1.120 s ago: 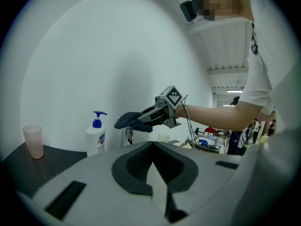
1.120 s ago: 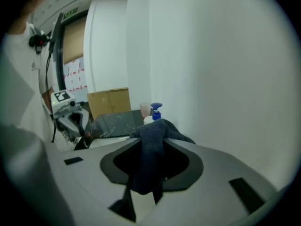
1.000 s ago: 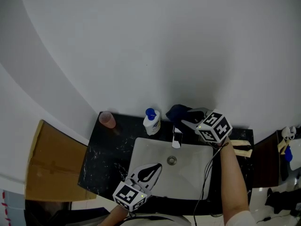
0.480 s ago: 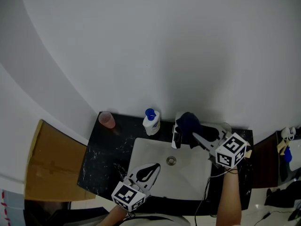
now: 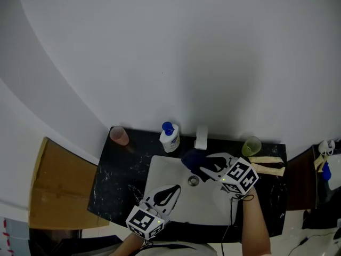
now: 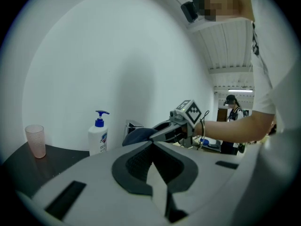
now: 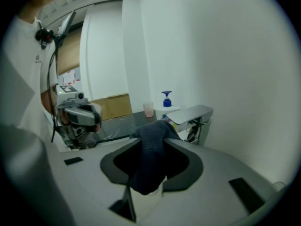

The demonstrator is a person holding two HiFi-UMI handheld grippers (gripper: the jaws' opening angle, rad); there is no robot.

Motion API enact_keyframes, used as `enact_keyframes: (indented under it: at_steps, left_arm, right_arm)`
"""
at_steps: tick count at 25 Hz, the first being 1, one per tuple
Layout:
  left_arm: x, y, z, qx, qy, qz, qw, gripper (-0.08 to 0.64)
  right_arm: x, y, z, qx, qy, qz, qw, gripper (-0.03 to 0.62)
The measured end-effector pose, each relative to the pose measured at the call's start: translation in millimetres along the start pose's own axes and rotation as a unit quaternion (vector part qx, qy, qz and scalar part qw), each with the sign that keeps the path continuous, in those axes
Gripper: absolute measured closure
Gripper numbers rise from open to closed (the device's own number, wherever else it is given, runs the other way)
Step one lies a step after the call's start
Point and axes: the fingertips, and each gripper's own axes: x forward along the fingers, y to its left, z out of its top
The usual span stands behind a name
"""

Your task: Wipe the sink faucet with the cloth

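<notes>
The right hand-held gripper (image 7: 152,140) is clamping a dark blue cloth (image 7: 149,168) between its jaws. The cloth is bunching up over the tips and hanging down behind them. The faucet (image 7: 192,113) is lying just ahead of those tips and a little to their right, apart from the cloth. Its flat spout is running lengthwise from the wall out over the sink (image 5: 160,169), so a wipe would probably need to travel along that line. Seen from above, the cloth is sitting over the basin, on the near side of the faucet.

The left hand-held gripper (image 5: 178,188) is hovering at the sink's front edge with its jaws together on nothing. It is well apart from the faucet, so the right one is clearly the nearer.

The right gripper view is showing the grip itself and the spout's underside, which the head view is missing. The head view is showing the dark surface (image 5: 114,169) around the sink. A soap bottle (image 5: 169,137) and a pink cup (image 5: 119,135) are standing left of the faucet and a green cup (image 5: 251,145) right of it. The left gripper view is catching the cloth side-on in front of the spout.
</notes>
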Motion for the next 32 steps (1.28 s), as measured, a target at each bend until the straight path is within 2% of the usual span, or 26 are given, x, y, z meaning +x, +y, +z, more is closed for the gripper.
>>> enact_keyframes:
  at_steps: [3, 5, 9, 12, 14, 18, 20, 22, 24, 27, 29, 32]
  left_arm:
    - [-2.5, -0.2, -1.6, 0.000, 0.003, 0.000, 1.0000, 0.558]
    - [-3.9, 0.2, -2.5, 0.000, 0.004, 0.002, 1.0000, 0.557]
    - [-5.5, 1.5, -2.4, 0.001, 0.005, 0.005, 1.0000, 0.558]
    - [-6.4, 4.5, -4.8, 0.000, 0.008, 0.007, 0.9999, 0.558]
    - [-6.5, 4.5, -4.5, 0.000, 0.008, 0.006, 0.9999, 0.558]
    - [-2.7, 2.0, -0.3, 0.004, 0.002, 0.002, 1.0000, 0.558]
    - [-2.2, 1.5, 1.1, 0.003, 0.000, 0.001, 1.0000, 0.557]
    - [-3.4, 3.2, 1.6, 0.001, -0.001, 0.002, 1.0000, 0.558]
    - [-5.4, 5.2, 0.1, -0.001, 0.000, 0.003, 1.0000, 0.558]
    - [-5.5, 4.5, -1.1, -0.002, 0.001, 0.002, 1.0000, 0.558]
    - [-3.4, 2.6, 0.0, -0.001, -0.001, -0.001, 1.0000, 0.558]
    - [-0.9, 0.2, 2.6, -0.001, -0.004, -0.005, 1.0000, 0.558]
  right_arm:
    - [8.2, -29.8, -4.2, 0.036, 0.005, -0.037, 0.999, 0.465]
    - [11.4, -38.0, -1.3, 0.033, 0.006, -0.041, 0.999, 0.465]
    - [14.0, -6.6, 1.0, -0.033, 0.036, 0.039, 0.998, 0.465]
    - [17.4, -0.6, -2.7, -0.047, 0.049, 0.042, 0.997, 0.465]
    - [19.8, -16.2, -1.1, -0.023, 0.041, 0.011, 0.999, 0.465]
    - [11.5, -67.0, -1.0, 0.023, 0.017, -0.099, 0.995, 0.465]
    - [1.5, -74.2, -5.4, 0.026, 0.011, -0.123, 0.992, 0.465]
    - [-6.9, -61.8, -6.5, 0.013, 0.005, -0.103, 0.995, 0.465]
    - [-10.8, -37.1, -2.7, -0.002, -0.004, -0.054, 0.999, 0.465]
    - [0.1, -6.7, 0.0, -0.037, 0.016, -0.006, 0.999, 0.465]
    - [15.2, -6.3, -0.3, -0.048, 0.033, -0.014, 0.998, 0.465]
    - [22.7, -35.7, 3.2, -0.014, 0.022, -0.077, 0.997, 0.465]
